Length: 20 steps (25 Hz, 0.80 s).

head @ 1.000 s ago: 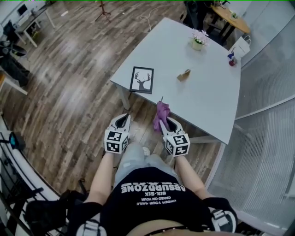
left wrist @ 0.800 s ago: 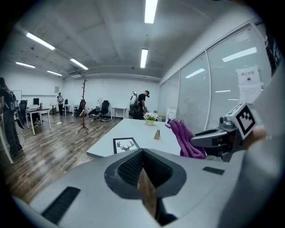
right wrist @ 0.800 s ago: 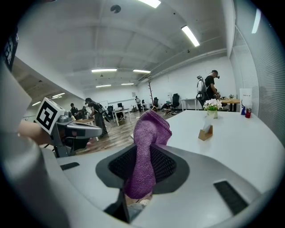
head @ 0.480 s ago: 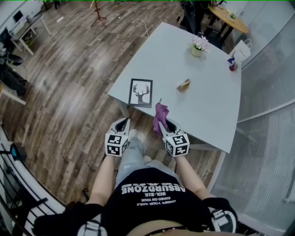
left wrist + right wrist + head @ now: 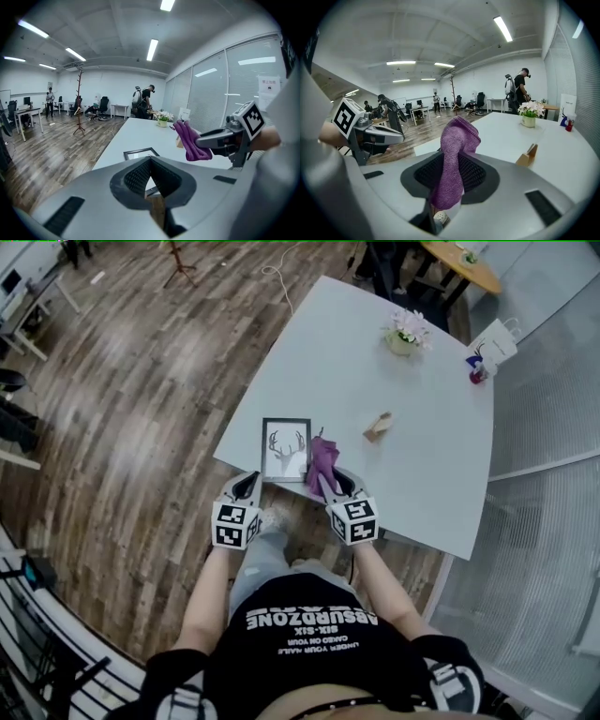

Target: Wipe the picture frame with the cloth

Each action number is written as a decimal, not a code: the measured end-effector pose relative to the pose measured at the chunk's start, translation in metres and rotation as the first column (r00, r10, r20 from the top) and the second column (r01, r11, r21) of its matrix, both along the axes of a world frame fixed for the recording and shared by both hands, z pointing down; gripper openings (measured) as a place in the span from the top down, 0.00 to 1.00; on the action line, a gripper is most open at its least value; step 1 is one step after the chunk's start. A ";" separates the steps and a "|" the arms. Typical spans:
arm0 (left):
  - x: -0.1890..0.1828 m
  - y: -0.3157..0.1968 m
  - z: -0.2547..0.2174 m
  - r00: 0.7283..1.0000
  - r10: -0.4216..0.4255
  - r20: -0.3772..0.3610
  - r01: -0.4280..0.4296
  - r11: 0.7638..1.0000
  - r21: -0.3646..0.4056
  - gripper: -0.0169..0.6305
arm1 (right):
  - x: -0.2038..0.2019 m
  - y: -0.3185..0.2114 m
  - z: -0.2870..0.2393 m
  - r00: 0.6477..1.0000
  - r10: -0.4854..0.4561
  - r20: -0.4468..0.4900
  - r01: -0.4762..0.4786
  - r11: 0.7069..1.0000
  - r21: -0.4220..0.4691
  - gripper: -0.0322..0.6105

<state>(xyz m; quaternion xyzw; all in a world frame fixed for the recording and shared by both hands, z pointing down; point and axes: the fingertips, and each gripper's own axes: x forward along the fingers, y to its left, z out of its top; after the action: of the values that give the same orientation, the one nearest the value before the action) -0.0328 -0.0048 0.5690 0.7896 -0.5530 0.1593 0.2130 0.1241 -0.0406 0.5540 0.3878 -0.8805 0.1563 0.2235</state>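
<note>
The white surface (image 5: pixel 422 456) carries the picture frame (image 5: pixel 286 449), a black one with a deer-head print, lying flat by its near edge. The left tongs (image 5: pixel 246 486) hang just off that edge, near the frame's near-left corner, tips pressed together with nothing between them. The right tongs (image 5: pixel 330 479) pinch the purple cloth (image 5: pixel 323 457), which stands up out of them over the frame's right side. Farther back on the surface are a small flower pot (image 5: pixel 405 334) and a wooden block (image 5: pixel 379 426).
</note>
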 end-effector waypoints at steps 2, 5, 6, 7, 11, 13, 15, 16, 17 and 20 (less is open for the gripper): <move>-0.003 -0.018 0.006 0.999 0.035 0.035 -0.035 0.999 -0.014 0.95 | -0.010 -0.018 0.005 1.000 0.007 -0.015 -0.007 1.000 -0.004 0.78; -0.002 -0.040 0.015 0.995 0.086 0.051 -0.084 0.996 -0.043 0.95 | -0.019 -0.042 0.013 0.998 0.026 -0.052 -0.027 1.000 -0.015 0.78; -0.002 -0.047 0.018 0.994 0.100 0.047 -0.097 0.994 -0.050 0.95 | -0.022 -0.049 0.016 0.997 0.033 -0.064 -0.034 0.999 -0.019 0.78; -0.002 -0.053 0.021 0.993 0.112 0.044 -0.110 0.992 -0.056 0.95 | -0.025 -0.057 0.019 0.997 0.038 -0.073 -0.040 0.999 -0.021 0.78; -0.005 -0.075 0.033 0.985 0.170 0.038 -0.166 0.982 -0.085 0.95 | -0.035 -0.084 0.032 0.992 0.064 -0.105 -0.068 0.997 -0.036 0.78; -0.004 -0.084 0.042 0.979 0.199 0.038 -0.195 0.975 -0.105 0.95 | -0.036 -0.096 0.039 0.989 0.076 -0.124 -0.082 0.996 -0.047 0.78; -0.003 -0.091 0.053 0.973 0.226 0.042 -0.220 0.967 -0.128 0.95 | -0.038 -0.107 0.048 0.986 0.083 -0.144 -0.092 0.994 -0.054 0.78; -0.003 -0.093 0.059 0.970 0.239 0.043 -0.231 0.963 -0.141 0.95 | -0.039 -0.112 0.052 0.984 0.085 -0.155 -0.095 0.994 -0.058 0.78; -0.004 -0.094 0.066 0.967 0.251 0.045 -0.241 0.958 -0.154 0.95 | -0.041 -0.117 0.057 0.983 0.086 -0.165 -0.097 0.993 -0.062 0.78; -0.005 -0.099 0.082 0.958 0.282 0.054 -0.268 0.945 -0.187 0.95 | -0.049 -0.131 0.070 0.978 0.079 -0.194 -0.094 0.993 -0.072 0.78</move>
<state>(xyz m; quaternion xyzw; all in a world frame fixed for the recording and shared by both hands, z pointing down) -0.0377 -0.1036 0.6509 0.8297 -0.4292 0.2677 0.2360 0.0748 -0.1714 0.6244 0.4297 -0.8303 0.1633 0.3152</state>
